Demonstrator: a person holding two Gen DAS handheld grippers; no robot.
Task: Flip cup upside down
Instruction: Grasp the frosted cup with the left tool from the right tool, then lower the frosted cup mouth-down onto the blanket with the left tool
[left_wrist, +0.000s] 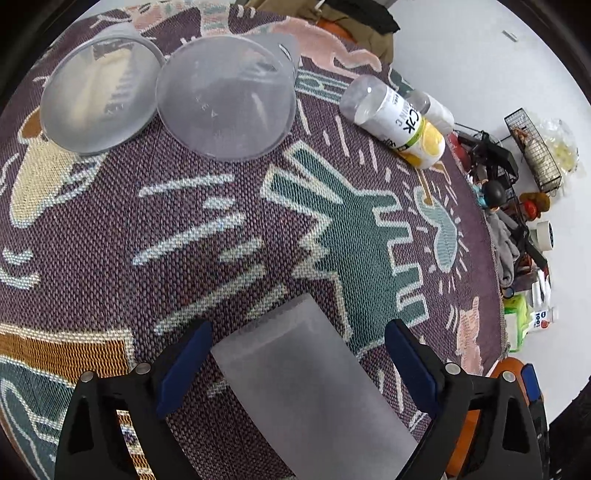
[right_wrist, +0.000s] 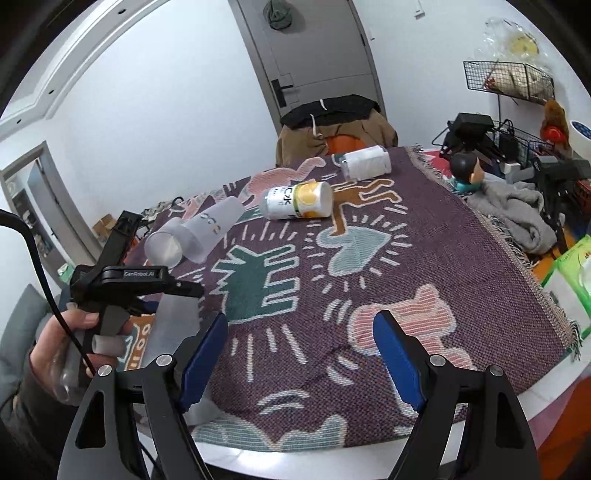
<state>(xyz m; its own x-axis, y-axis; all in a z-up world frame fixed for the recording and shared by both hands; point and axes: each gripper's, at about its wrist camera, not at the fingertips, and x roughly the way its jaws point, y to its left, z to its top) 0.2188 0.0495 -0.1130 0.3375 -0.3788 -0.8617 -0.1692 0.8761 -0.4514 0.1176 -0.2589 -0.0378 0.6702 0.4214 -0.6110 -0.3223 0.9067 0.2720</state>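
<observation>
A round worktop (right_wrist: 332, 458) was covered by a purple woven cloth (left_wrist: 184, 236) patterned with teal, pink and brown cartoon figures.

In the left wrist view, the left gripper (left_wrist: 297, 349) reached over the cloth with its blue-padded jaws spread wide. A frosted translucent cup (left_wrist: 314, 391) sat between the jaws, its flat end pointing away from the camera. Clear gaps showed on both sides, so neither pad touched it. Whether it stood upright or inverted could not be told.

Farther across the cloth, two more frosted cups (left_wrist: 225, 98) lay on their sides, touching each other, their wide mouths facing the camera. Near them to the right lay a tipped white cup with a yellow lemon label (left_wrist: 406, 125), and just behind it a small clear cup (left_wrist: 436, 109).

In the right wrist view, the right gripper (right_wrist: 301, 347) hovered above the cloth, jaws wide and holding nothing. At the left edge of that view a hand (right_wrist: 74, 347) held the left gripper's black handle. A grey door (right_wrist: 317, 55) and a clothes-draped chair (right_wrist: 332, 125) stood beyond the worktop.
</observation>
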